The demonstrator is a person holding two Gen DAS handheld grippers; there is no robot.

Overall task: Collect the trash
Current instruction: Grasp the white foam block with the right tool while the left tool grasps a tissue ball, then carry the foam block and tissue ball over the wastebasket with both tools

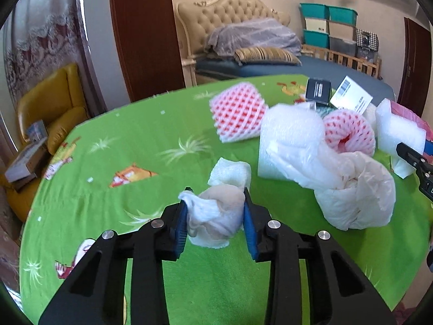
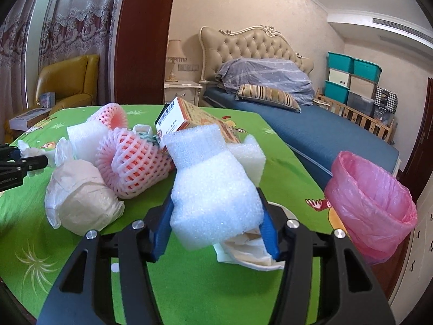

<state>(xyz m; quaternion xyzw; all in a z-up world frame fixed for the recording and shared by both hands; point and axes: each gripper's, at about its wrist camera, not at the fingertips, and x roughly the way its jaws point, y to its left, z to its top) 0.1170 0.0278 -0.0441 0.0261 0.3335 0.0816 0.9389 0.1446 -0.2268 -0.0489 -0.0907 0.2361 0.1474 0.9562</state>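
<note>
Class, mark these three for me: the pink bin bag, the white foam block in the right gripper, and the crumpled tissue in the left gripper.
pink bin bag (image 2: 370, 205): right wrist view, on its outer side.
white foam block (image 2: 216, 192): right wrist view, middle of its top face.
crumpled tissue (image 1: 216, 211): left wrist view, centre of the wad.

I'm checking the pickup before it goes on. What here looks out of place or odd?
Mostly expected clutter: both grippers hold trash, the left gripper a crumpled tissue, the right gripper a white foam piece. The odd one is the printed carton, propped at a tilt on the pile.
</note>
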